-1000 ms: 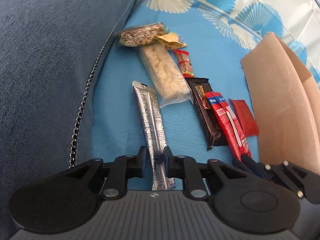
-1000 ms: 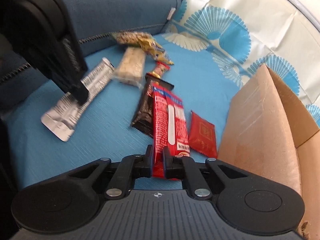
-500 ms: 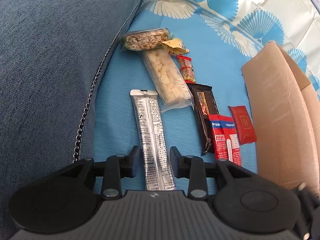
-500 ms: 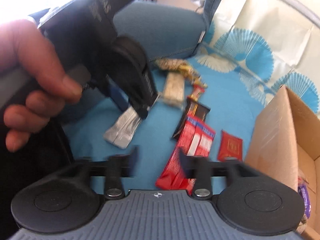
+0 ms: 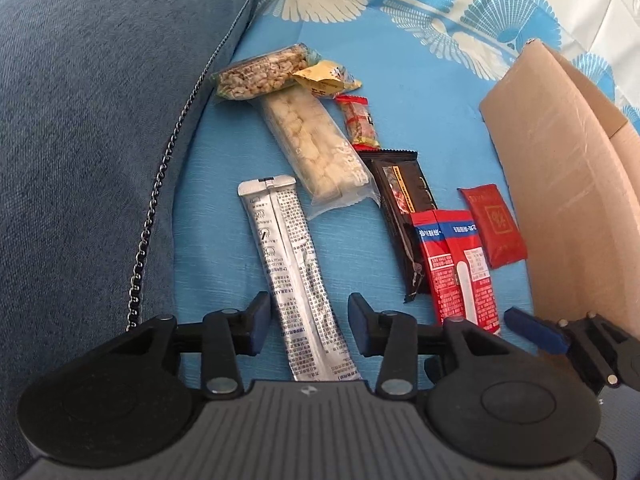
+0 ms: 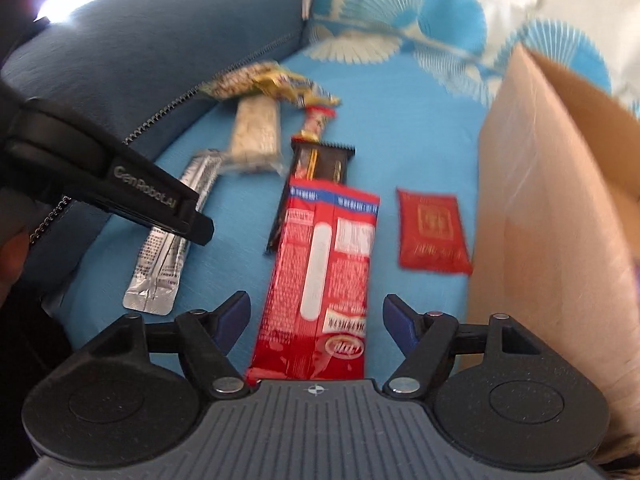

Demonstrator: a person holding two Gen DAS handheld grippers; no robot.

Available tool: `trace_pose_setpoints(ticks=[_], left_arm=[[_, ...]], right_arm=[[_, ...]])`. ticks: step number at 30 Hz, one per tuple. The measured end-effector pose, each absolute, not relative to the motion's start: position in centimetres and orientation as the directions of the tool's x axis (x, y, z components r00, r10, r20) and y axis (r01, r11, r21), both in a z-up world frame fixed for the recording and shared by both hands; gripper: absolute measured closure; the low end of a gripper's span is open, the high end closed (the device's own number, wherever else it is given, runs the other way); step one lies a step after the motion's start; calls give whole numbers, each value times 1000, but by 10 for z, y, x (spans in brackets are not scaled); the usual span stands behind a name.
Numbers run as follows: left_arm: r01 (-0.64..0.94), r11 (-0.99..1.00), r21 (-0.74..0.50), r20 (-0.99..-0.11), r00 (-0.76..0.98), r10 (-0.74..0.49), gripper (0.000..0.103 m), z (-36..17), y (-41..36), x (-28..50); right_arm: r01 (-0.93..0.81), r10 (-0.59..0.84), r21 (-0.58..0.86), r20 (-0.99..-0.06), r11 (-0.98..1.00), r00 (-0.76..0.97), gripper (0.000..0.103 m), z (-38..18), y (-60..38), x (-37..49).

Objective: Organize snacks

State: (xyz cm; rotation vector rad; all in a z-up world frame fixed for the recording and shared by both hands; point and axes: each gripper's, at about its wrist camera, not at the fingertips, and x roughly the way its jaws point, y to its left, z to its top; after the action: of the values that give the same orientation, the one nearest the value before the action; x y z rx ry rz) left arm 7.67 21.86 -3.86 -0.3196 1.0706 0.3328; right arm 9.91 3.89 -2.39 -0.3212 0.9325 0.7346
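- Left gripper (image 5: 307, 327), in the left wrist view: jaws parted and just been opening, with the silver sachet (image 5: 294, 276) lying flat between them; a gap shows on each side, so the pads do not press it.
- Sachet's near end runs under the gripper body; its far end points toward the clear bar of pale puffed pieces (image 5: 316, 148).
- Further back lie a clear pack of nuts (image 5: 260, 72) and a yellow wrapper (image 5: 326, 80), touching each other; a small red-ended candy (image 5: 360, 122) lies just beside the pale bar.
- To the right of the sachet lie a dark brown bar (image 5: 404, 216), a red-and-blue packet (image 5: 456, 268) partly over it, and a small red packet (image 5: 494, 226), all on the blue cloth (image 5: 216, 208).
- A cardboard box (image 5: 560, 184) stands at the right; a blue cushion (image 5: 88, 120) with a metal chain (image 5: 160, 184) along its edge fills the left.
- One blue-padded finger of the right gripper (image 5: 536, 330) shows at the lower right, near the box wall.

- Right gripper (image 6: 316, 324), in the right wrist view: jaws wide and just been opening, with the red-and-blue packet (image 6: 324, 276) lying between them, clear of both pads.
- The dark brown bar (image 6: 316, 168) pokes out beyond the packet's far end; the small red packet (image 6: 432, 232) lies to the right, just beside the cardboard box (image 6: 552, 220).
- The left gripper (image 6: 120, 184) reaches in from the left over the silver sachet (image 6: 168, 240). This view is somewhat blurred.
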Motion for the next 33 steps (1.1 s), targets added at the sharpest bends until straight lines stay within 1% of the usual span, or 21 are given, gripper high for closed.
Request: trace_pose_setpoints(ticks=[1, 2, 4, 7, 12, 14, 18, 21, 25, 29, 31, 33], left_arm=[[-417, 905, -83, -892, 437, 120, 56, -39, 218, 77], [-417, 906, -76, -893, 433, 125, 56, -39, 217, 78], [-411, 910, -59, -896, 424, 133, 56, -41, 214, 80], [-394, 919, -25, -899, 411, 151, 56, -42, 209, 83], [-375, 927, 12, -900, 399, 173, 56, -43, 203, 84], [-374, 927, 22, -900, 396, 181, 58, -43, 202, 84], [-387, 922, 27, -895, 402, 195, 71, -42, 202, 81], [-413, 911, -1, -887, 420, 190, 74, -38, 205, 73], [-430, 902, -40, -882, 439, 170, 74, -33, 210, 65], [-429, 902, -49, -906, 399, 141, 72, -39, 213, 69], [-424, 905, -41, -910, 389, 141, 68, -40, 213, 72], [-414, 910, -28, -910, 388, 148, 68, -41, 210, 74]], right_arm=[[-695, 434, 66, -822, 716, 369, 43, -25, 39, 100], [-698, 434, 65, -823, 713, 367, 49, -26, 38, 100], [-714, 442, 54, -816, 698, 371, 52, -26, 38, 96], [-731, 459, 48, -806, 681, 375, 54, -23, 37, 91], [-748, 479, 46, -793, 663, 376, 54, -11, 34, 84], [-752, 480, 45, -795, 657, 371, 54, -10, 34, 83], [-753, 454, 38, -817, 657, 355, 54, -15, 33, 83], [-749, 443, 47, -829, 661, 340, 54, -17, 32, 83], [-743, 451, 66, -829, 667, 331, 45, -18, 31, 83], [-738, 452, 70, -828, 671, 332, 44, -21, 33, 86], [-738, 446, 68, -832, 671, 329, 44, -23, 34, 88], [-740, 441, 63, -836, 670, 328, 44, -25, 35, 88]])
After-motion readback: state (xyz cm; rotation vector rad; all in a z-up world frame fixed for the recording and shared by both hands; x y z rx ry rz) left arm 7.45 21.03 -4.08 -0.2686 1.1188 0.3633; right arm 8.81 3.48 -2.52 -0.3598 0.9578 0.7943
